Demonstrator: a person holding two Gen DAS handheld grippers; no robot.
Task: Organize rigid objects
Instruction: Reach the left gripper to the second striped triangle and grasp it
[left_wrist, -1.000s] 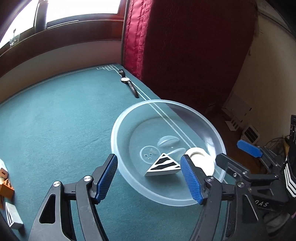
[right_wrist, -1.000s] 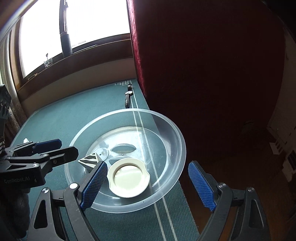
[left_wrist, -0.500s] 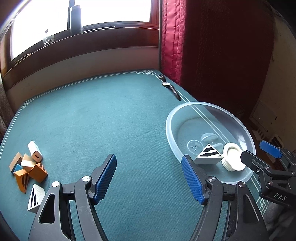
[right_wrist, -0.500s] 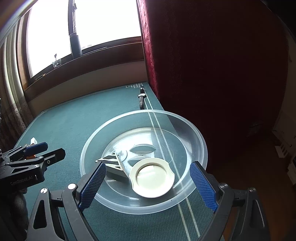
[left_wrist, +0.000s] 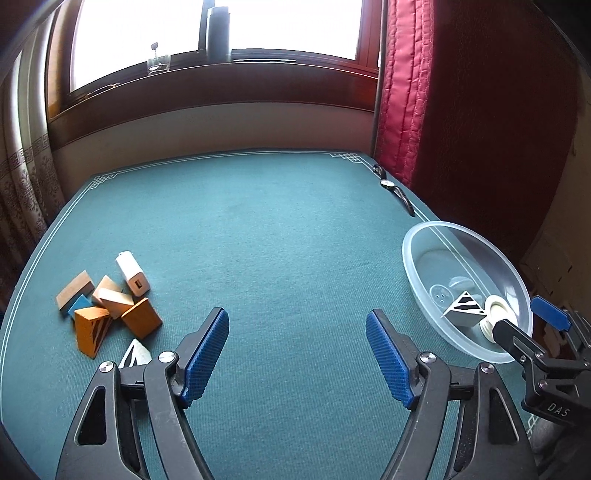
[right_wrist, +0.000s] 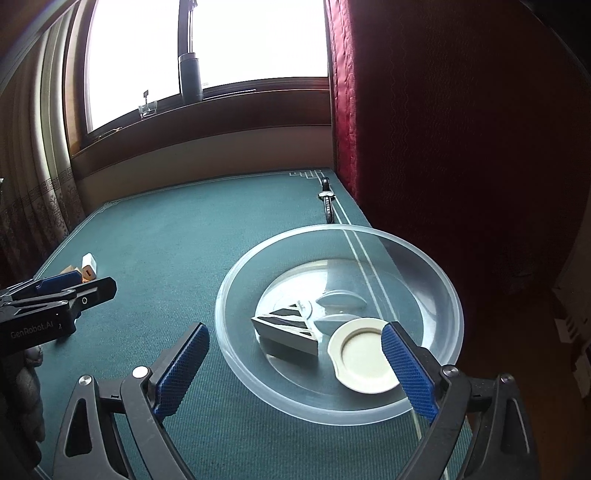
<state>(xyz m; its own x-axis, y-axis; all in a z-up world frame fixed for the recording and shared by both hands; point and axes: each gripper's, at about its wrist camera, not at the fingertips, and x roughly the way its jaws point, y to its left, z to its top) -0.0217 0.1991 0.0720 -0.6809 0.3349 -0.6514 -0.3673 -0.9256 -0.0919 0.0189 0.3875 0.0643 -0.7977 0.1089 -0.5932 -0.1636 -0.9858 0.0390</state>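
Observation:
A clear plastic bowl (left_wrist: 413, 266) (right_wrist: 236, 280) sits near the table's right edge. In it lie a black-and-white striped wedge (left_wrist: 463, 308) (right_wrist: 286, 328) and a white round lid (left_wrist: 496, 314) (right_wrist: 364, 354). A pile of wooden blocks (left_wrist: 110, 302) with a white charger (left_wrist: 132, 271) lies at the left. A striped white wedge (left_wrist: 135, 352) lies beside my left gripper's left finger. My left gripper (left_wrist: 295, 354) is open and empty over bare cloth. My right gripper (right_wrist: 291, 369) is open and empty, with its jaws on either side of the bowl's near part.
A green cloth covers the table (left_wrist: 277, 229). A wristwatch (left_wrist: 395, 190) (right_wrist: 327, 201) lies at the far right edge by the red curtain (left_wrist: 399, 92). A window sill with a dark bottle (left_wrist: 218, 29) is behind the table.
My left gripper has swung left, away from the bowl, and the block pile has come into view. My right gripper has shifted left, so the bowl lies further right between its jaws.

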